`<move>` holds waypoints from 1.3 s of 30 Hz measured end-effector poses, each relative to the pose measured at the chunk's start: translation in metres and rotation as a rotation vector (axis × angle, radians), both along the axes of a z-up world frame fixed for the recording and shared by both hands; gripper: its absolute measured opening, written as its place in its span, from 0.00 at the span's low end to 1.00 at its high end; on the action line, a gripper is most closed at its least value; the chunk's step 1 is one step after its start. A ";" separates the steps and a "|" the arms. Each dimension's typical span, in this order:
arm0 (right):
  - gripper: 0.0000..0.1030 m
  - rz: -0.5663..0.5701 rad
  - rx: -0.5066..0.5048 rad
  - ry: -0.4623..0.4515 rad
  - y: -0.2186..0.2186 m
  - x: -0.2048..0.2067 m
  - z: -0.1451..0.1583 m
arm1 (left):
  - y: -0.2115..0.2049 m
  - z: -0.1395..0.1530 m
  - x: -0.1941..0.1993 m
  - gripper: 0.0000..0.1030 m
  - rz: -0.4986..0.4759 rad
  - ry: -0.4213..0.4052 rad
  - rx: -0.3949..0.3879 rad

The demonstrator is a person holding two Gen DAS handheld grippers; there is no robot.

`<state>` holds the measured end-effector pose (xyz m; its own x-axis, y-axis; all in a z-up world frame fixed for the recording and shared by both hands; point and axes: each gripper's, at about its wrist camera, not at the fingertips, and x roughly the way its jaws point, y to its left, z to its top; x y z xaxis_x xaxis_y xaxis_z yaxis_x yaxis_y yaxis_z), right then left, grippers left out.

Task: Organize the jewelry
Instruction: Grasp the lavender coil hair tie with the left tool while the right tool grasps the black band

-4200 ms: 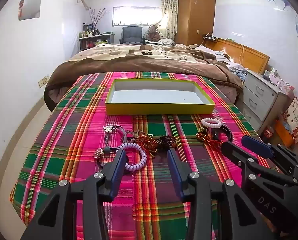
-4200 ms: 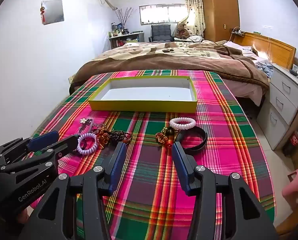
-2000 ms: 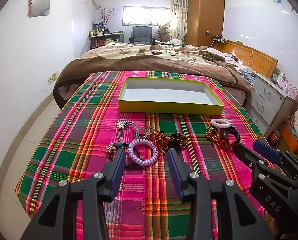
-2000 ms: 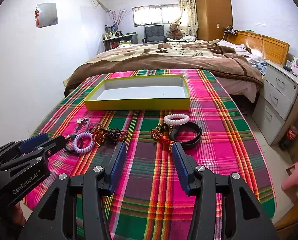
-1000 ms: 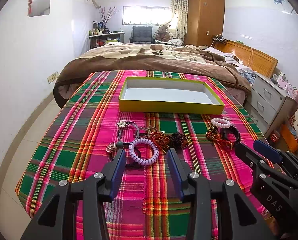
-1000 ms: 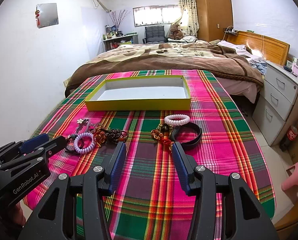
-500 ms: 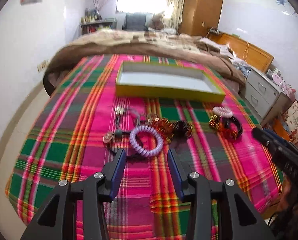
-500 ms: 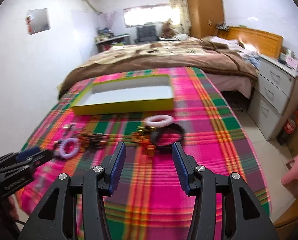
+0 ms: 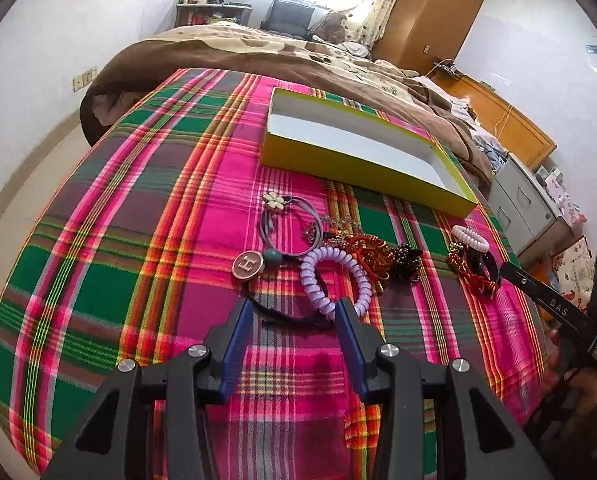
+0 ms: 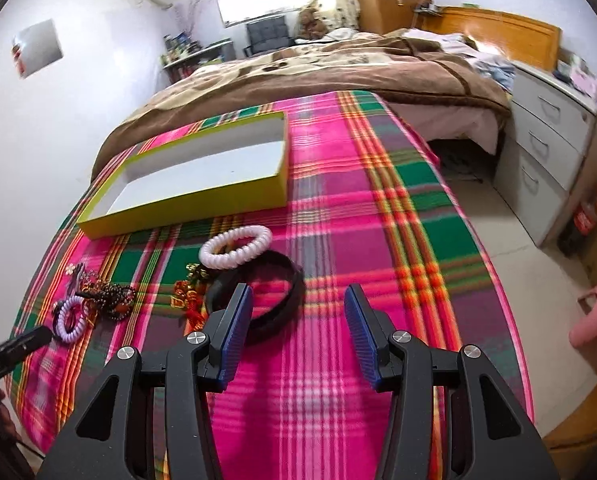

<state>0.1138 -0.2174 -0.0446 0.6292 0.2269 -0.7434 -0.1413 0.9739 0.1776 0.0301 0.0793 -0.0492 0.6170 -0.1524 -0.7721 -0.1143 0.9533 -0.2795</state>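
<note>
Both grippers spread wide, gripping nothing: left gripper (image 9: pixel 294 312) low over the black tie (image 9: pixel 288 314), lilac coil (image 9: pixel 334 276) touching its right finger; right gripper (image 10: pixel 298 312) beside the black band (image 10: pixel 258 304). Empty yellow tray (image 9: pixel 362 176) beyond on plaid cloth (image 9: pixel 138 220). Flower tie (image 9: pixel 276 202) clear only from left; pink stool (image 10: pixel 596 318) only from right.

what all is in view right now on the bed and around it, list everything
tray: 1, yellow-green, white inside, far on the plaid cloth
lilac coil tie: 1, by left fingertips
black cord tie: 1, between left fingers
flower tie: 1, grey, near tray
round H charm: 1, rose
red-gold ornaments: tangled, count unclear
pink coil tie: 1, near tray
black band: 1, by right gripper
brown blanket: 1, behind
drawers: 1 unit, grey
left gripper: open
right gripper: open
</note>
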 end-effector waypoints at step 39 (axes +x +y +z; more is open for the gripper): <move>0.07 -0.011 0.018 0.034 -0.012 0.000 -0.004 | -0.022 -0.006 0.036 0.10 -0.082 0.057 0.126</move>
